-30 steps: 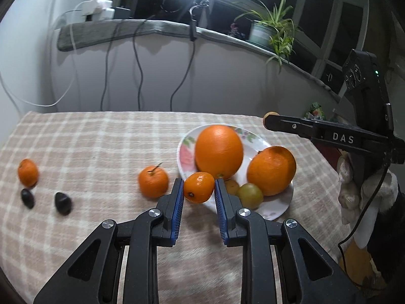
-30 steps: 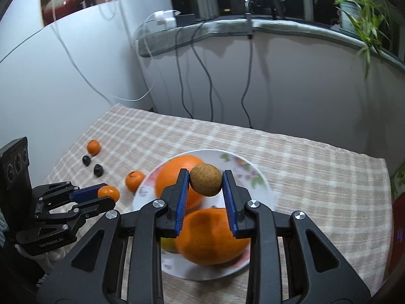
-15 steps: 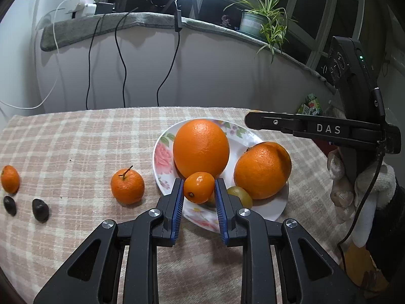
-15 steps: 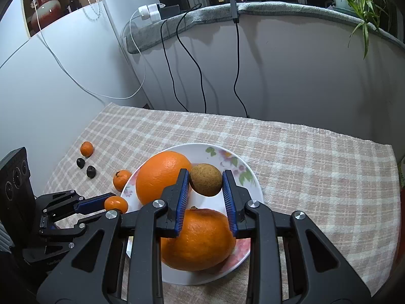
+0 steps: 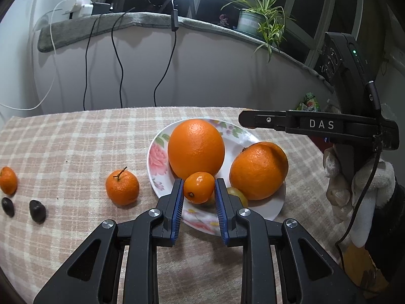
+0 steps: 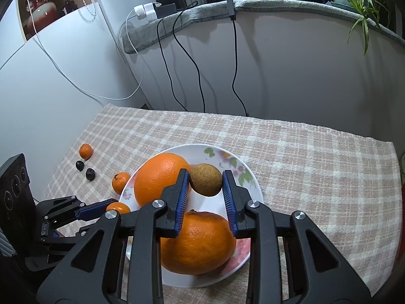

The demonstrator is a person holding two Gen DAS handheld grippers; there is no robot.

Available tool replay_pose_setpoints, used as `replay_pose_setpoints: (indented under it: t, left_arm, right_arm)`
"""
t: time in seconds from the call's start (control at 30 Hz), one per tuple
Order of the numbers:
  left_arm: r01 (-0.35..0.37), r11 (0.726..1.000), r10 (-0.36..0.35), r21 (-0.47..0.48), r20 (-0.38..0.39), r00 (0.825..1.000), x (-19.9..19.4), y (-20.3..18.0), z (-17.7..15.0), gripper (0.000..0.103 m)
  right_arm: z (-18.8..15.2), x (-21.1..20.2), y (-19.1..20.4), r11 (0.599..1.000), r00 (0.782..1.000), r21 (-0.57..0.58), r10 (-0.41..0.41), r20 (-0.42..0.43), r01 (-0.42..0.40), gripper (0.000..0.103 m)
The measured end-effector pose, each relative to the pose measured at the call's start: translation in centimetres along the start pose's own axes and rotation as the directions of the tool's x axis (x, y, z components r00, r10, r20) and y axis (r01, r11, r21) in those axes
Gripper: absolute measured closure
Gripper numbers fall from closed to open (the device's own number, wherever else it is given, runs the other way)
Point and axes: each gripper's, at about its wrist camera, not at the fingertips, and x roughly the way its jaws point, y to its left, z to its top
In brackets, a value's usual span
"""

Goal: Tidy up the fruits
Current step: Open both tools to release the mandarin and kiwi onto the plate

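Left wrist view: your left gripper (image 5: 198, 197) is clamped on a small glossy orange kumquat-like fruit (image 5: 199, 187), held over the near rim of the white floral china plate (image 5: 157, 155), where two large round oranges (image 5: 196, 148) sit. Right wrist view: your right gripper (image 6: 205, 190) is clamped on a rough brown round fruit (image 6: 205, 179) above the plate's middle. You seem to be at the placing step; next, lower each fruit into a free spot and ease the fingers apart so nothing rolls. One stemmed mandarin (image 5: 122, 187), another small orange fruit and two dark pits lie on the checked cloth. A greenish fruit (image 5: 236, 193) is half hidden behind your left fingers; its kind is unclear
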Motion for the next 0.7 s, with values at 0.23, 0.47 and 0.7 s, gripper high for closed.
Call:
replay_pose_setpoints:
  t: [0.23, 0.47, 0.7]
  left_arm:
    - [-0.006, 1.0, 0.006, -0.001, 0.0, 1.0, -0.1, -0.1, 0.1, 0.077]
    - [-0.015, 1.0, 0.015, -0.008, 0.017, 1.0, -0.5, 0.0, 0.1, 0.059]
    - [-0.021, 1.0, 0.021, -0.01, 0.024, 0.999, -1.0, 0.1, -0.1, 0.059]
  right_arm:
    - [0.0, -0.3, 0.3, 1.0, 1.0, -0.011, -0.006, 0.005, 0.006, 0.069]
    - [0.0, -1.0, 0.2, 1.0, 0.999, 0.002, -0.018, 0.029, 0.018, 0.046]
    - [0.1, -1.8, 0.6, 1.0, 0.998, -0.003, -0.02, 0.054, 0.02, 0.036]
